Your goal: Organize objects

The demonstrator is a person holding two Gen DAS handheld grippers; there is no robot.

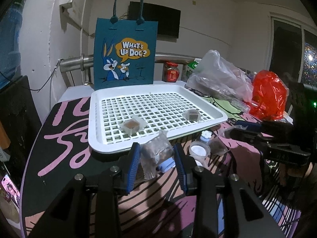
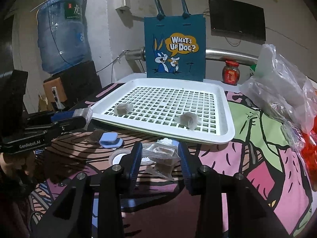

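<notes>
A white slotted tray [image 1: 158,107] sits on a counter [image 1: 65,130] covered with a pink and black cartoon cloth. Two small wrapped brown cubes lie on the tray's grid: one [image 1: 131,126] near its front left, another [image 1: 191,115] toward its right side, well apart from each other.

Just in front of the tray, the left gripper [image 1: 156,154] has its blue fingers [image 1: 133,162] partly open and pressed against both sides of a clear packet [image 1: 156,151] holding a brown cube, which it carries above the cloth.

The right gripper [image 2: 160,154], beside it, is likewise partly open, and its fingers [image 2: 136,158] close on a second clear packet of brown pieces [image 2: 162,156].

Beneath and between the grippers, on the cloth, lie a pale blue lid-like piece [image 2: 110,139] and a small round clear cup [image 1: 199,150].

Behind the tray stands a teal tote bag [image 1: 124,53] showing a cartoon rabbit and the words "What's Up Doc?". To its right are a red-lidded jar [image 1: 171,72], a crumpled clear plastic bag [image 1: 218,75] and a red plastic bag [image 1: 269,93].
</notes>
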